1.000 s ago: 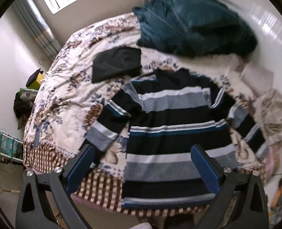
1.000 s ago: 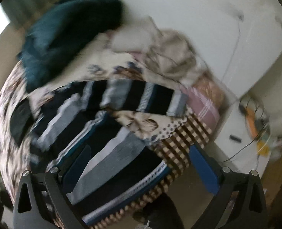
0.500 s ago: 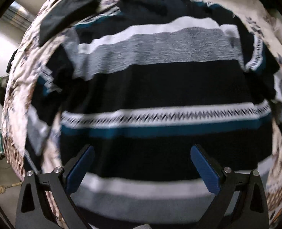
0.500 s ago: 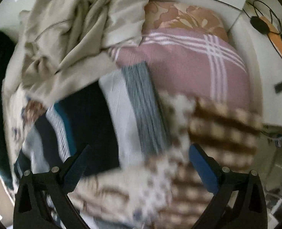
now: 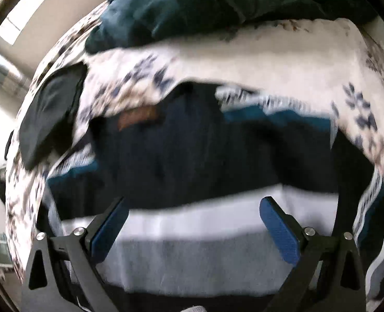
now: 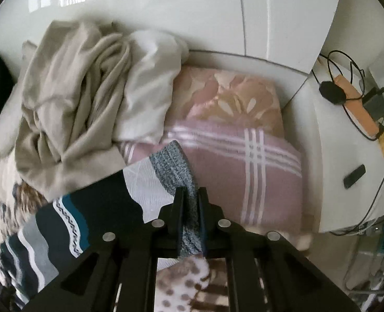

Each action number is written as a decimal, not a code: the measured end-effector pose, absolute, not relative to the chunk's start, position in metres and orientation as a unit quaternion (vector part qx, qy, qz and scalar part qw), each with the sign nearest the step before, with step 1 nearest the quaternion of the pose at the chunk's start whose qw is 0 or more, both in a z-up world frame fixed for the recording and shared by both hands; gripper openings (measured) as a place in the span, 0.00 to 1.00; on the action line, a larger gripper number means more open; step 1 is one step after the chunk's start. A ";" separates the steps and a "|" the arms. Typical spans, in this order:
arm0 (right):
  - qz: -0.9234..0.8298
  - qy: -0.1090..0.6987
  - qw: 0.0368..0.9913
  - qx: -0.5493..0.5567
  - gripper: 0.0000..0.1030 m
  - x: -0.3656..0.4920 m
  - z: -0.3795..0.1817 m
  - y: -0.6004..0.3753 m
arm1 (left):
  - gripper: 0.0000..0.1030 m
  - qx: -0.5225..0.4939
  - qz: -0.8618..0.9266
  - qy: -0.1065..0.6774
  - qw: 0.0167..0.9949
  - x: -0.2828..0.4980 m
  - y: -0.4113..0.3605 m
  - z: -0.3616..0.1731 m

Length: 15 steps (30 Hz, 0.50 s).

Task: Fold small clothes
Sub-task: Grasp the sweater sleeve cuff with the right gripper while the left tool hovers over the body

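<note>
A floral-covered bed [image 5: 283, 59] fills both views. Over its near edge the right gripper [image 6: 191, 202] has just closed its jaws, pinching the grey cuff of the striped sweater [image 6: 171, 171]. The left gripper [image 5: 192, 223] hangs wide open, empty, above the sweater's blurred chest. Only the right view shows the pink blanket [image 6: 231, 161]; only the left shows the teal quilt [image 5: 166, 7] beyond.
</note>
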State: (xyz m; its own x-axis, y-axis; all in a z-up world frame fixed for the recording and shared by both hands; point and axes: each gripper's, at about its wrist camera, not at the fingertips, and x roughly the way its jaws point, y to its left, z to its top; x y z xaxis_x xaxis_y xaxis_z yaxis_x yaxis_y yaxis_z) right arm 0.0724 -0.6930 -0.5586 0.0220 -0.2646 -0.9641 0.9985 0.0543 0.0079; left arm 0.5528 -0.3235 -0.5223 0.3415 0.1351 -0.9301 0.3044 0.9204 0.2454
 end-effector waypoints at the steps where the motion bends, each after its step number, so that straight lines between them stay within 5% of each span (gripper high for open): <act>1: -0.547 0.438 0.582 0.412 0.10 0.075 -0.558 -0.694 | 1.00 0.193 -0.055 0.572 0.795 0.559 -0.327 -0.522; 8: -0.524 0.454 0.582 0.426 0.12 0.074 -0.564 -0.703 | 1.00 0.221 -0.061 0.578 0.783 0.565 -0.322 -0.528; 11: -0.505 0.422 0.580 0.479 0.56 0.045 -0.563 -0.698 | 1.00 0.222 -0.064 0.579 0.782 0.545 -0.306 -0.521; 12: -0.505 0.406 0.575 0.500 0.63 0.034 -0.567 -0.694 | 1.00 0.220 -0.064 0.581 0.781 0.538 -0.300 -0.519; 15: -0.469 0.367 0.538 0.596 0.64 0.011 -0.599 -0.683 | 1.00 0.205 -0.060 0.599 0.772 0.506 -0.277 -0.519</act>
State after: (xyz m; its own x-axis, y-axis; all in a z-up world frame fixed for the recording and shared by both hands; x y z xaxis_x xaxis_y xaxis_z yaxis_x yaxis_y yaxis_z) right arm 0.0107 -0.6829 -0.5992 0.2893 -0.0678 -0.9548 0.9432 -0.1502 0.2964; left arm 0.5055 -0.2773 -0.5186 0.2759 0.1536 -0.9488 0.3379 0.9087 0.2453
